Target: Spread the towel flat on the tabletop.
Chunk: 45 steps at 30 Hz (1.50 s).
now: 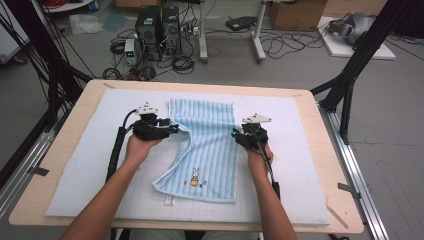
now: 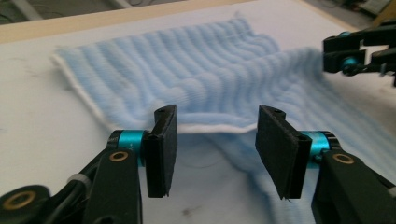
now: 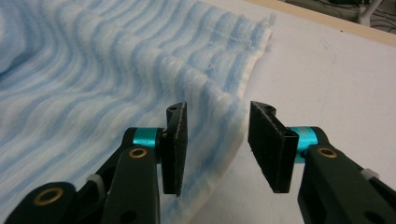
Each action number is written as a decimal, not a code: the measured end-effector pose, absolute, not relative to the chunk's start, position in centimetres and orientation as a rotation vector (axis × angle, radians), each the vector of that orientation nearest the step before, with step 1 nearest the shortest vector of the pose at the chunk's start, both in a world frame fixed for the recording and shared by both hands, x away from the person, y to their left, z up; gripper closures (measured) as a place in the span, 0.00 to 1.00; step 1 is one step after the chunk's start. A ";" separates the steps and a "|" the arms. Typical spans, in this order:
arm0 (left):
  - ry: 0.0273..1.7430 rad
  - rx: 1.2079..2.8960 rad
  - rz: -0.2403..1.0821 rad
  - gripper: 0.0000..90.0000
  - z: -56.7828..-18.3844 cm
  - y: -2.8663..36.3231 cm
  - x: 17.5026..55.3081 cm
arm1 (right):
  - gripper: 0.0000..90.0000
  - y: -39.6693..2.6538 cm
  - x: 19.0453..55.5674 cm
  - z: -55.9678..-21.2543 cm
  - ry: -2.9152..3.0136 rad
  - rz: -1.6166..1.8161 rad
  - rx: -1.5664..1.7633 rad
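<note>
Wooden table (image 1: 65, 165), carrying a white gridded mat (image 1: 300, 165) over nearly all of its top. On the mat, near its middle, a light-blue striped towel (image 1: 210, 150): far end flat, near end bearing a small stitched rabbit (image 1: 194, 176), left edge lifted and curled inward into a raised fold. White tag (image 1: 169, 201) on the mat just below the towel's near edge.

Left hand-held gripper (image 2: 212, 140) at the towel's left side, jaws apart, white-trimmed edge of the fold lying between them at their far ends, pads not pressing on it. Right hand-held gripper (image 3: 217, 140) at the towel's right edge, jaws likewise apart, straddling the raised fluffy edge, left pad (image 3: 177, 144) close against the cloth, right pad over bare mat; contact hard to tell. In the high view, left hand-held gripper (image 1: 172, 128) and right hand-held gripper (image 1: 236, 135) facing each other across the towel, a grey three-cornered plate on each.
</note>
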State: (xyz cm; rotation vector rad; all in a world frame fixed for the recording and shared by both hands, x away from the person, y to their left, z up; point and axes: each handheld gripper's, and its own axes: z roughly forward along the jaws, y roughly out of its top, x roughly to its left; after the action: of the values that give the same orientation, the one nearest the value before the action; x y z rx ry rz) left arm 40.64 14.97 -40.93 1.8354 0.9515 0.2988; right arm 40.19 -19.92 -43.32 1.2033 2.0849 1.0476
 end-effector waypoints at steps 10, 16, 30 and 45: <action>0.926 1.914 0.284 0.40 -42.0 10.2 39.9 | 0.55 -21.1 37.6 -42.6 2.110 1.050 1.138; 0.894 2.044 0.366 0.83 -42.8 9.6 39.8 | 0.54 -22.1 37.3 -42.4 2.092 1.095 1.172; 1.119 1.886 0.375 0.96 -43.9 18.0 40.1 | 0.55 -19.5 37.3 -43.4 2.225 1.098 1.110; 1.138 1.905 0.420 0.97 -45.1 18.2 40.5 | 0.96 -17.6 38.0 -45.0 2.259 0.931 1.003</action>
State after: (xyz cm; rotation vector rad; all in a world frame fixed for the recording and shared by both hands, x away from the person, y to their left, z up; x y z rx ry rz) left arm 40.46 18.17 -45.07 1.9050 1.1377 0.4202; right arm 38.01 -17.56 -44.95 1.0035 2.2586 0.9306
